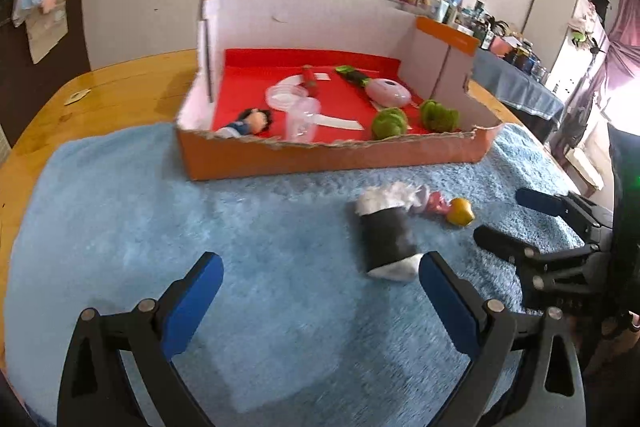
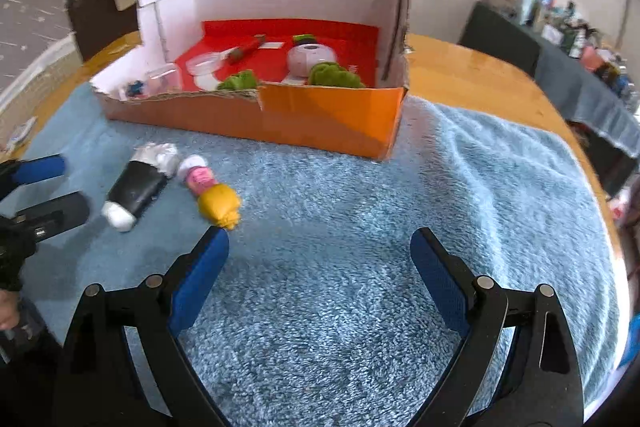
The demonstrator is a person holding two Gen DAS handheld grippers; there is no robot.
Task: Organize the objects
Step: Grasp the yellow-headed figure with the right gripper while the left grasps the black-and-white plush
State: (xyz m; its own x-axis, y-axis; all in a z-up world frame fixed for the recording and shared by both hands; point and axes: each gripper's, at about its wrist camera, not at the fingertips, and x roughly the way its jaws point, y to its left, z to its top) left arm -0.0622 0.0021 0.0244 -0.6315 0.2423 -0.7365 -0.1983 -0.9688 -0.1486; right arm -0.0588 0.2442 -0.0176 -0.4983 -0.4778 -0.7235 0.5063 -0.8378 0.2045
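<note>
A black roll with white ends (image 1: pixel 386 235) (image 2: pixel 136 187) lies on the blue fluffy towel (image 1: pixel 240 227) in front of the orange box (image 1: pixel 332 159) (image 2: pixel 328 119). Beside it lies a small doll with yellow hair and a pink body (image 1: pixel 460 211) (image 2: pixel 216 203). My left gripper (image 1: pixel 320 267) (image 2: pixel 72 185) is open, its right finger close to the roll's near white end. My right gripper (image 2: pixel 320 247) (image 1: pixel 500 217) is open too, with its left fingertip just below the doll's yellow head. Nothing sits between either pair of fingers.
The red-lined box holds two green plush pieces (image 1: pixel 390 123), a pink round device (image 1: pixel 388 91), clear cups (image 1: pixel 300 119), a dark-haired doll (image 1: pixel 252 123) and a red stick toy (image 1: pixel 310 81). The towel covers a round wooden table (image 1: pixel 120 83). A cluttered side table (image 1: pixel 520 83) stands at the right.
</note>
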